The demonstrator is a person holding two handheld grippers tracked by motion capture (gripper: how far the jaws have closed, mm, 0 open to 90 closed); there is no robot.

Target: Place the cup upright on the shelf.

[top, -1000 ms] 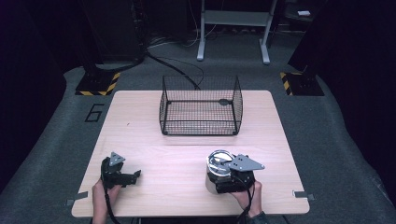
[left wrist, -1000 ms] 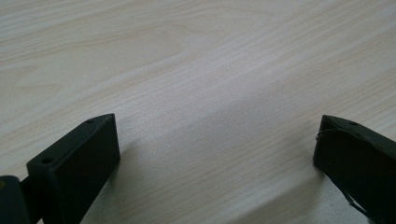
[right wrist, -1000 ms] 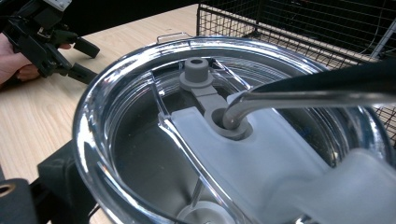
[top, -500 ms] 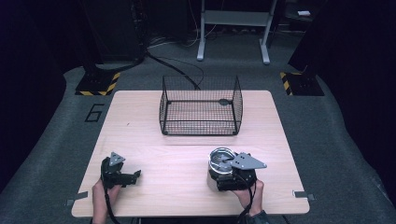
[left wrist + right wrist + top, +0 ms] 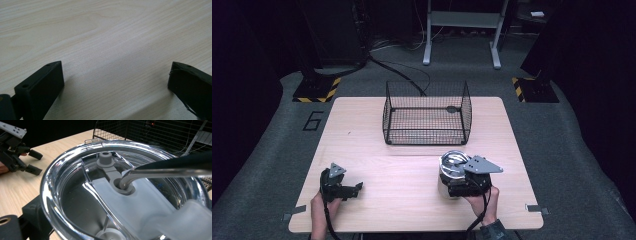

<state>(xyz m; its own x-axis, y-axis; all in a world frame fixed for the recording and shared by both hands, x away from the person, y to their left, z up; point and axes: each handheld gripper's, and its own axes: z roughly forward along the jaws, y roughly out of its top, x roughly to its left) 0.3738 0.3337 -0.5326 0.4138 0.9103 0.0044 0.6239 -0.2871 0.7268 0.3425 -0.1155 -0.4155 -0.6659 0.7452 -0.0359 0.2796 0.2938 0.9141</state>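
A white tumbler [image 5: 447, 176] with a clear lid [image 5: 75, 165] stands at the near right of the wooden table [image 5: 377, 145]. A metal straw [image 5: 155, 171] goes through the lid's grey grommet. My right gripper [image 5: 453, 184] is shut on the tumbler, with one black jaw showing at the lower left of the right gripper view. At the near left, my left gripper [image 5: 116, 82] is open just above bare wood, with nothing between its jaws. The left gripper [image 5: 31, 162] also shows far off in the right gripper view.
A black wire basket [image 5: 427, 136] stands open-topped at the back middle of the table, with nothing inside; its mesh [image 5: 150, 131] rises just behind the tumbler. Bare wood lies between the two grippers. Dark floor, stands and cables surround the table.
My right gripper and the tumbler have shifted slightly away from the near edge, toward the basket. The left gripper has stayed in place.
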